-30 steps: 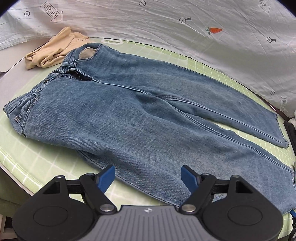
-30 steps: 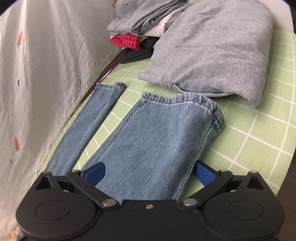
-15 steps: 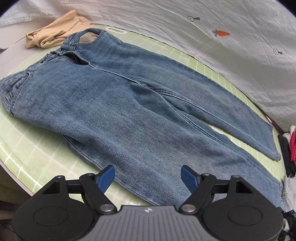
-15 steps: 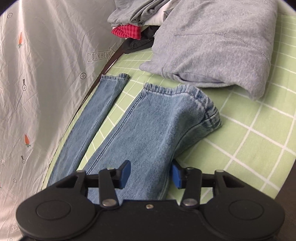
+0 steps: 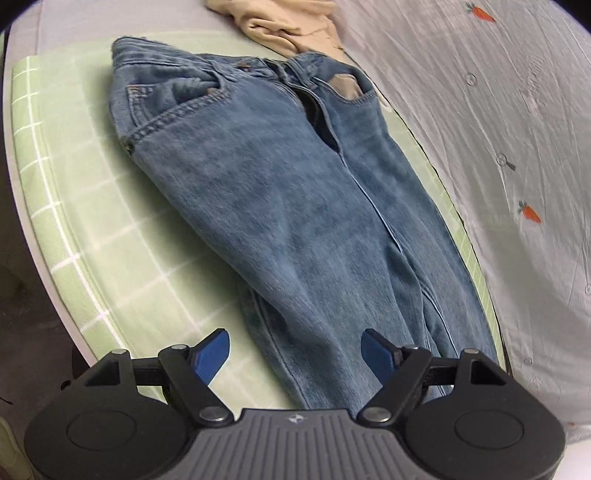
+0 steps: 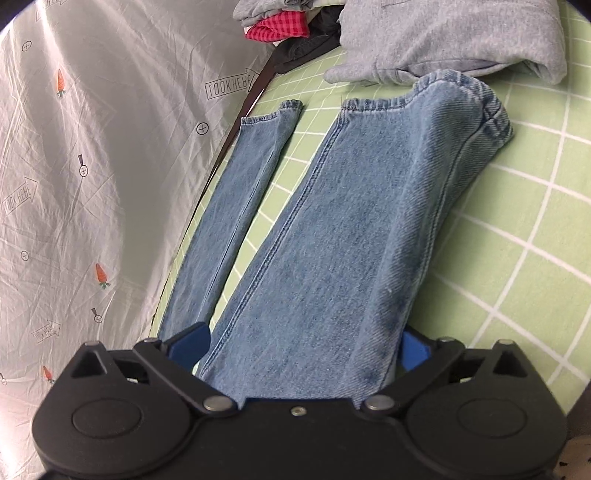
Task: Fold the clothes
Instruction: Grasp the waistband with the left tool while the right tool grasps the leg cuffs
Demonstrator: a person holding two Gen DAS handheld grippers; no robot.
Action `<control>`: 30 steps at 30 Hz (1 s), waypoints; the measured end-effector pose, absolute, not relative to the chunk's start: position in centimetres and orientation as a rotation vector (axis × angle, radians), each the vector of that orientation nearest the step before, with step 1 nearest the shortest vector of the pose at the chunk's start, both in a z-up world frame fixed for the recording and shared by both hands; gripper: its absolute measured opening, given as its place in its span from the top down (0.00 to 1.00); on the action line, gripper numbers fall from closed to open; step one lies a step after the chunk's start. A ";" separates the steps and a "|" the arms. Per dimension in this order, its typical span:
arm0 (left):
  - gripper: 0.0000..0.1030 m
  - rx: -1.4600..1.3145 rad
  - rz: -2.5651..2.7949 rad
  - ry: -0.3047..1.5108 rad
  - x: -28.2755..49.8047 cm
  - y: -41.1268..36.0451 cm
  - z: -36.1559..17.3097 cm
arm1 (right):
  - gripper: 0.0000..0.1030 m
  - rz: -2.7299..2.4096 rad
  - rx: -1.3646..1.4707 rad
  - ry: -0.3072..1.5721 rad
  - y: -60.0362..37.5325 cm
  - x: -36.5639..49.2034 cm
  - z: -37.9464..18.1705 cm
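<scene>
Since the earlier frames my left gripper has swung toward the waist end of the jeans, so the waistband, pocket and open fly now fill its view where the legs did before; my right gripper has edged closer along the nearer leg, and its jaws have just been opening again after a brief narrowing, with that leg lying between them. Both sets of jaws stand spread; the left ones hang above the upper thigh without pressing it; the right fingers flank the leg's two edges, and I cannot tell whether they touch the denim. Spread flat on the green checked mat, the jeans have their two hems pointing at a folded grey garment; the nearer hem touches it. Just beyond the waistband lies a beige cloth; a carrot-printed sheet borders the mat.
</scene>
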State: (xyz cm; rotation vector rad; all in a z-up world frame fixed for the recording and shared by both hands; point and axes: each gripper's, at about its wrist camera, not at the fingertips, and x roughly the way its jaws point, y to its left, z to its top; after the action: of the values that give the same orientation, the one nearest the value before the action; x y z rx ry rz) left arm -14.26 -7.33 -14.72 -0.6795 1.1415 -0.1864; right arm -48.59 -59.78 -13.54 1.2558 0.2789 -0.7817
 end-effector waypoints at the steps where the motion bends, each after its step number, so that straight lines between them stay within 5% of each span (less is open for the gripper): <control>1: 0.23 -0.697 -0.165 1.136 -13.7 -6.3 -14.9 | 0.00 -0.788 1.266 0.265 -59.6 -48.5 -13.6; 9: 0.23 -0.778 -0.057 1.091 -8.6 0.0 -15.6 | 0.00 -0.843 1.508 0.042 -58.8 -49.8 -15.0; 19: 0.24 -0.878 -0.011 1.000 -4.7 4.1 -16.1 | 0.03 -1.021 1.412 0.129 -57.3 -47.3 -13.3; 22: 0.51 -0.834 0.026 0.997 -4.3 4.2 -15.9 | 0.25 -1.044 1.399 0.109 -57.0 -47.0 -13.5; 24: 0.78 -0.833 0.062 1.010 -4.3 4.6 -16.1 | 0.55 -1.070 1.402 0.121 -57.0 -46.9 -13.5; 25: 0.78 -0.845 0.074 1.012 -4.3 4.9 -16.2 | 0.77 -1.086 1.405 0.132 -56.9 -46.9 -13.6; 26: 0.80 -0.856 0.087 1.014 -4.3 5.2 -16.3 | 0.88 -1.100 1.408 0.135 -56.8 -47.1 -13.6; 30: 0.82 -0.794 0.142 1.005 -4.8 5.2 -14.9 | 0.92 -1.158 1.376 0.166 -56.2 -47.9 -13.1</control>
State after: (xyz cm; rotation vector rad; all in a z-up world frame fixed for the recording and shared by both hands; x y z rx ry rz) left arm -4.82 5.19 -14.91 -0.7937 1.0045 0.1417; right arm -47.90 -56.21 -13.06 1.3758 0.1658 -1.1575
